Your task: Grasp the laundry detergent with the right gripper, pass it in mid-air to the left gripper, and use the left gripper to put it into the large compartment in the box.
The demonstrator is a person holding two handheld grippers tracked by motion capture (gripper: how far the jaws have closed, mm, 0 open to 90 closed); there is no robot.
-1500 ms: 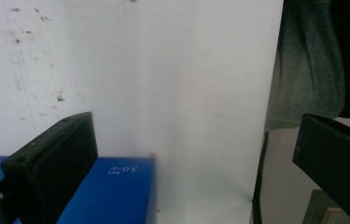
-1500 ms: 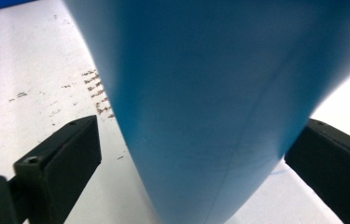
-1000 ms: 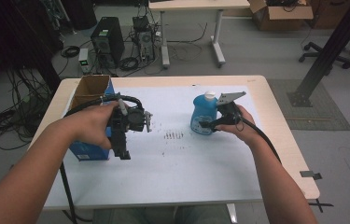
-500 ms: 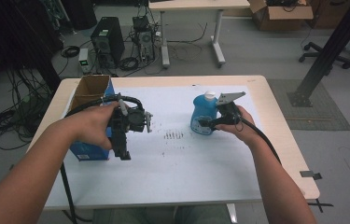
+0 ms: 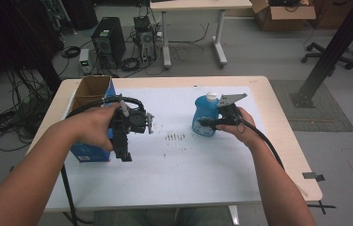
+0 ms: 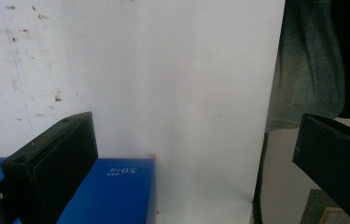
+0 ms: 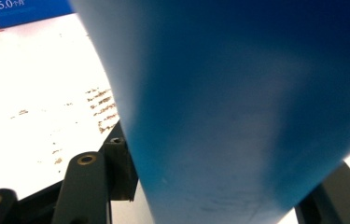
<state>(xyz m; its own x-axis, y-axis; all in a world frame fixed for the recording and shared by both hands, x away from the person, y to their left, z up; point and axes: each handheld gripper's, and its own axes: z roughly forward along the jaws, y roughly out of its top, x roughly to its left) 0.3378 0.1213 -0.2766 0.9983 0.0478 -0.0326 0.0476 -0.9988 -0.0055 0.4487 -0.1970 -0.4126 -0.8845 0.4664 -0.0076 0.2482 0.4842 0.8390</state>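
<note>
The right tool has just closed on the blue bottle (apparently upright), gripped between its jaws.

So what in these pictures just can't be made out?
- Blue bottle: in the right gripper view its body crowds the lens, cap cut off by the top edge.
- Blue box: high view, front hidden by the left hand; contents too dark.
- Specks on the table sheet: too small to identify.
</note>
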